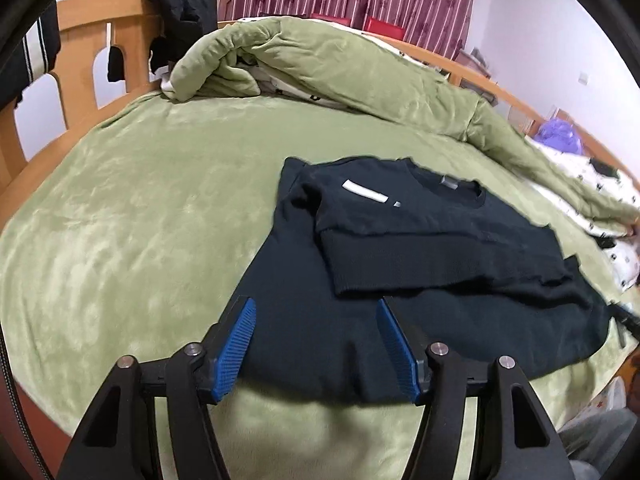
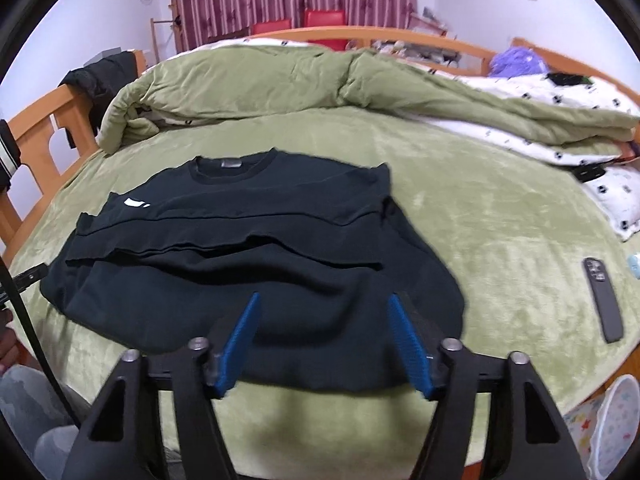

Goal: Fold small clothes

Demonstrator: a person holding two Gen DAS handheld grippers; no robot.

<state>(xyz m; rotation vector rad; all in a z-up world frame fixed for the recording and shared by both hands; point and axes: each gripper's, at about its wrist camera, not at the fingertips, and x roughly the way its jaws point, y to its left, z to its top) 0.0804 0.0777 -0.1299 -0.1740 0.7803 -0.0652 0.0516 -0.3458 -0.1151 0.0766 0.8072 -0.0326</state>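
A black sweater (image 1: 420,264) lies flat on the green bedspread (image 1: 140,220), both sleeves folded across its chest, a white stripe near the collar. It also shows in the right wrist view (image 2: 248,264). My left gripper (image 1: 316,312) is open and empty, its blue pads over the sweater's near left hem. My right gripper (image 2: 324,304) is open and empty over the near right hem. Neither holds cloth.
A rolled green quilt (image 1: 320,68) lies along the far side. A wooden bed frame (image 1: 80,60) carries dark clothes (image 1: 180,20). A black remote (image 2: 604,304) lies on the spread at right. A patterned white basket (image 2: 612,428) stands beside the bed.
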